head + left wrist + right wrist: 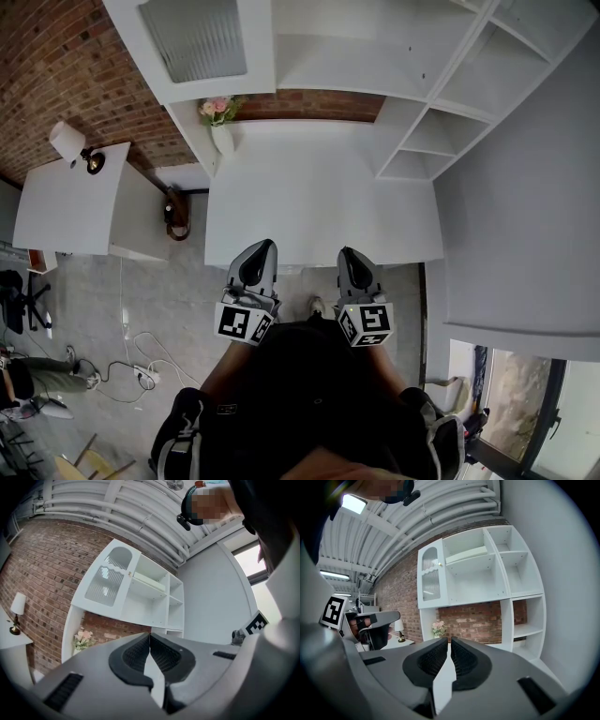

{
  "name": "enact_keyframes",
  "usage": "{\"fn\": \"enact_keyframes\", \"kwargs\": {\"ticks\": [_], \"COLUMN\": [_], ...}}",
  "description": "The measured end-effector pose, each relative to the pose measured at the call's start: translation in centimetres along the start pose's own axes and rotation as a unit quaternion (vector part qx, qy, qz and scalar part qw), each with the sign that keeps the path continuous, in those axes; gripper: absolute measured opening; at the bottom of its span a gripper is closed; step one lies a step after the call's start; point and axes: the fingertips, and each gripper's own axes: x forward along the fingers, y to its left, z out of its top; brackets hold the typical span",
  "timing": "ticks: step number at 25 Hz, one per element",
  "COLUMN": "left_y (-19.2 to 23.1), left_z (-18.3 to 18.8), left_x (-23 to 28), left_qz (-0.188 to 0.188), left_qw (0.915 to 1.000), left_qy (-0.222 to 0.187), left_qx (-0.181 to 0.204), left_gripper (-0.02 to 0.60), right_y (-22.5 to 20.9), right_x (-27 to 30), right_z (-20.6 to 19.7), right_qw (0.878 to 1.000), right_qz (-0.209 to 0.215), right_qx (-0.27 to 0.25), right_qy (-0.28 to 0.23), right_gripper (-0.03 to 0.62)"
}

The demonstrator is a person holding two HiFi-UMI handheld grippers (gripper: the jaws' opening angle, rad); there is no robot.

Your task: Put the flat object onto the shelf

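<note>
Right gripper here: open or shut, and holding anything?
Shut and empty: the right gripper shows its jaws touching at the tips, nothing between them.

My bench (319,216) lies ahead, the shelf unit (441,94) behind it; a flower vase (221,127) stands at the bench's far left corner, a lamp (70,142) further left.

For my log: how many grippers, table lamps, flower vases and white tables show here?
Grey two-jaw grippers: 2 (left gripper, right gripper)
White-shaded table lamp: 1
White vase of pink flowers: 1
White tables: 2 (large table, side table)
Total: 6
</note>
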Motion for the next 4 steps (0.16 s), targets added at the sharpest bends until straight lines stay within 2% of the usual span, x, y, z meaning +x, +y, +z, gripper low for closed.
{"fn": "enact_keyframes", "kwargs": {"ticks": [4], "left_y": [-0.18], "left_z": [-0.23], "left_x": [-0.05], "left_qz": [-0.001], "left_qw": [1.0], "left_qy": [0.001], "left_qx": [-0.002], "left_gripper": [0.012], "right_y": [-0.07], "right_x": [-0.15], "right_z": [-0.22], "right_qw": [1.0], "right_qz": [0.0], "right_qx": [0.002], "right_qy": [0.002], "right_gripper": [0.043]}}
